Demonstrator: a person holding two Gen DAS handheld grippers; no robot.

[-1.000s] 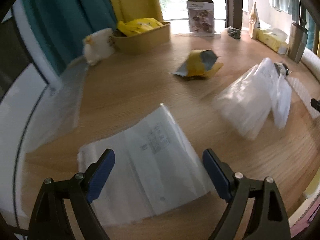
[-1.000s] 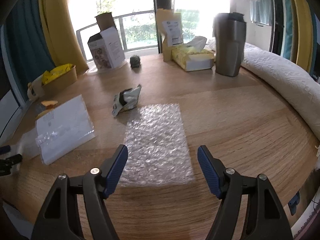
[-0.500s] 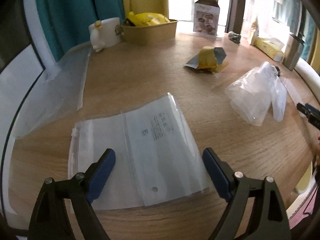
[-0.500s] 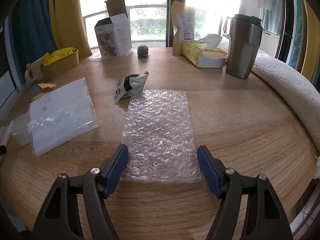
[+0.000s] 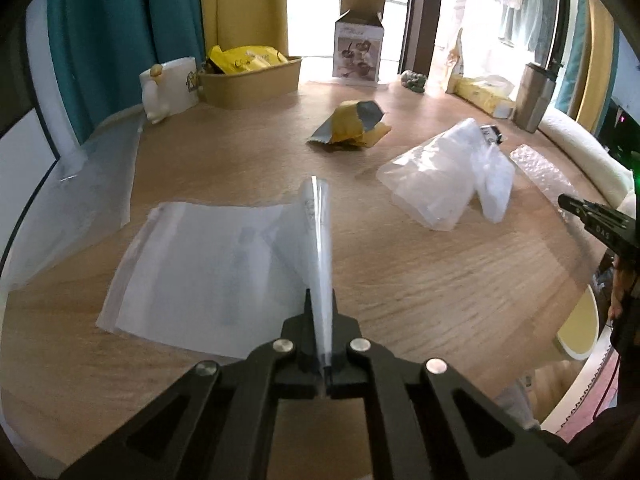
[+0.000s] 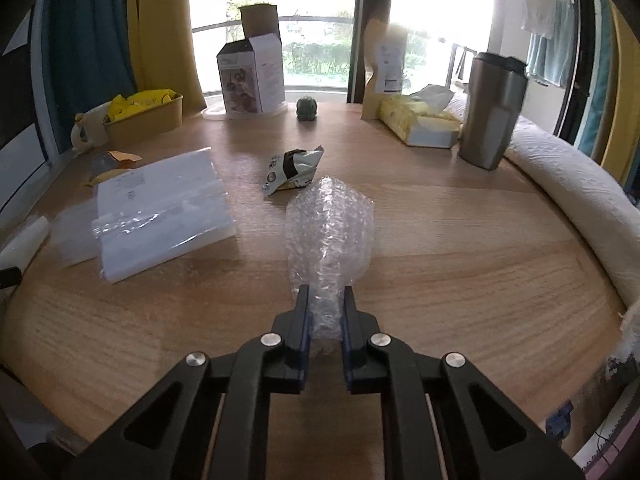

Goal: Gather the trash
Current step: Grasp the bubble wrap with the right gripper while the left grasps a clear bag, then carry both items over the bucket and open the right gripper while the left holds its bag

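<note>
My left gripper (image 5: 321, 312) is shut on the near edge of a clear zip bag (image 5: 208, 264); the pinched edge stands up in a fold while the rest lies flat on the wooden table (image 5: 420, 280). My right gripper (image 6: 325, 308) is shut on a bubble wrap sheet (image 6: 330, 232), bunched up between the fingers. Other trash lies loose: a yellow and grey wrapper (image 5: 352, 124), a crumpled clear bag (image 5: 448, 176) and a small black and white wrapper (image 6: 294, 168). The clear bag also shows in the right wrist view (image 6: 160, 212).
At the back stand a cardboard tray with yellow packets (image 5: 248, 76), a white duck mug (image 5: 170, 88), an open carton (image 6: 252, 76), a tissue box (image 6: 416, 124) and a steel tumbler (image 6: 494, 112). A white cushion (image 6: 580, 200) lines the right edge.
Both grippers have closed. The left one pinched the zip bag's edge and folded it upward. The right one squeezed the flat bubble wrap into a bunch.
</note>
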